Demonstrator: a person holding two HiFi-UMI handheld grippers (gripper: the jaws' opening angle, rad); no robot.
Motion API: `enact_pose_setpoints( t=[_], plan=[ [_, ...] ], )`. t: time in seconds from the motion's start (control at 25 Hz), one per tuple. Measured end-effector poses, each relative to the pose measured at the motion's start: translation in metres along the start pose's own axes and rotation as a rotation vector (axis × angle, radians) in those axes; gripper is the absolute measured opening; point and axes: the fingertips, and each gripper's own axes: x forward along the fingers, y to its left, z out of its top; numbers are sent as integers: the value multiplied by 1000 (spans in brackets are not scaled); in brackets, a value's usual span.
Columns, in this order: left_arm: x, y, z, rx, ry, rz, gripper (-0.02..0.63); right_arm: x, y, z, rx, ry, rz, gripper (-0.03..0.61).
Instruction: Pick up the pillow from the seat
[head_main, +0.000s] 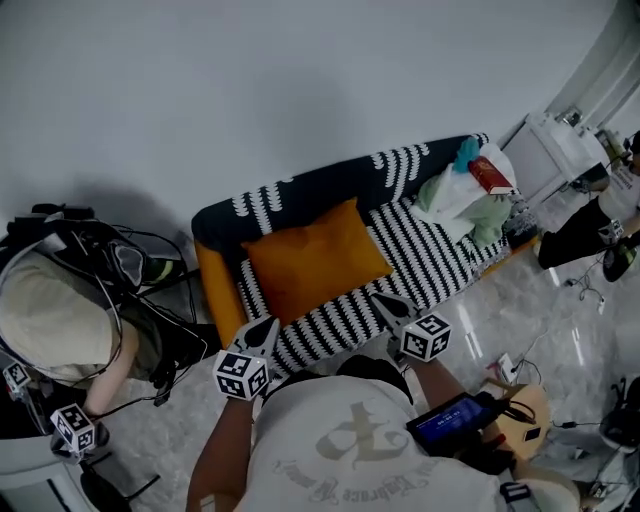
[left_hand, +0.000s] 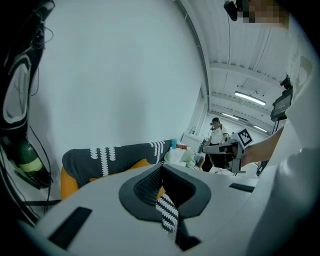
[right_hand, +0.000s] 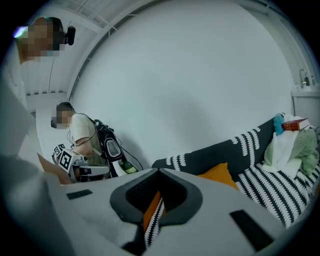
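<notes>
Pillow (left_hand: 138, 164) mostly behind left gripper (left_hand: 162, 170)

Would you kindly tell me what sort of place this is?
Likely a lab staged as a living room: a striped sofa with an orange pillow, strip lights overhead, and another person with marker cubes.

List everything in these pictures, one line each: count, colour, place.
pillow: one, orange, on the seat by the backrest
sofa: one, dark cover with white stripes, orange side, against the white wall
clothes pile: one, white and pale green, on the sofa's end at the head view's right
book: one, red, on top of the clothes pile
tablet: one, black with a blue screen, low at the head view's right
other person: one, light top, beside the sofa at the head view's left
left gripper: one, grey, shut and empty, over the sofa's front edge
right gripper: one, grey, shut and empty, over the front of the seat
</notes>
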Motion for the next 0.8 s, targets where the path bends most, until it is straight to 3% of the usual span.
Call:
enact_pose_setpoints(
  t=[0.2,0.36,0.8],
  plan=[
    [27,29,-5,-3,63,67,9,28,-26,4,24,16,-1,14],
    [55,42,-5,-16,91,70,10,46,-64,-1,47,38,-13,14],
    [117,59,13,-98,132,149,9,96,-126,18,6,130,75,14]
  ],
)
